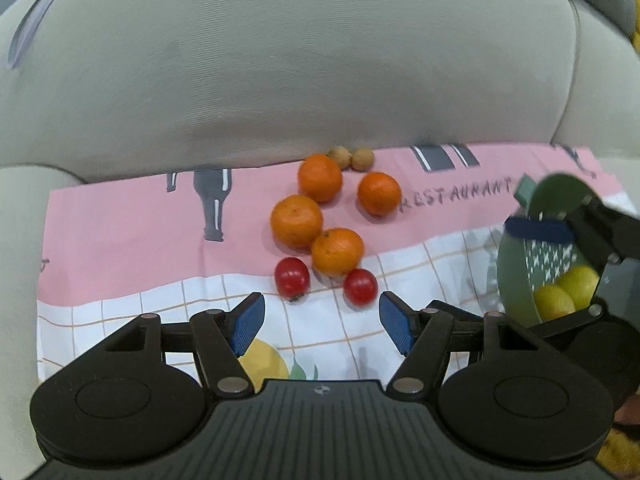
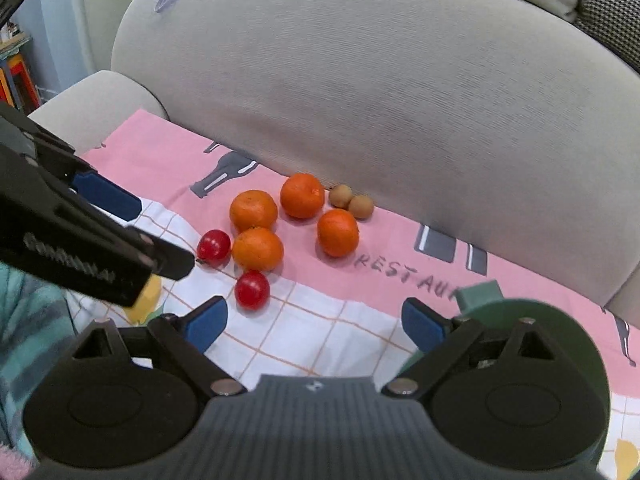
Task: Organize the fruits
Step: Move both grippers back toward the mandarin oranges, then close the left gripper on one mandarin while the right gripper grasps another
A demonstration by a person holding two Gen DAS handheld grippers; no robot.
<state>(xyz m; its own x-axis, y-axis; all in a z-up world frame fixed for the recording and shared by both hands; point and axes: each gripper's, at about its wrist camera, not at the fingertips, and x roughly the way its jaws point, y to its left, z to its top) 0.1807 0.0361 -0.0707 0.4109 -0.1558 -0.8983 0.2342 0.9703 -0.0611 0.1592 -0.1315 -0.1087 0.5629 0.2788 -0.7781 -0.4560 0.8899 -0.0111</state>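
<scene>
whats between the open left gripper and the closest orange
In the left wrist view, two red tomatoes lie on the cloth between the left gripper and the nearest orange, one either side of it.

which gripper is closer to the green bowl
Right. The right gripper has the green bowl against its right finger; the left gripper faces the tomatoes, left of it.

Four oranges (image 1: 320,178) are clustered mid-cloth, touching or just apart, with two red tomatoes (image 1: 292,277) at their near edge, two small brown fruits (image 1: 362,159) at the far edge, and two yellow lemons (image 1: 566,294) held in a tilted green colander (image 1: 516,276) at right.
</scene>
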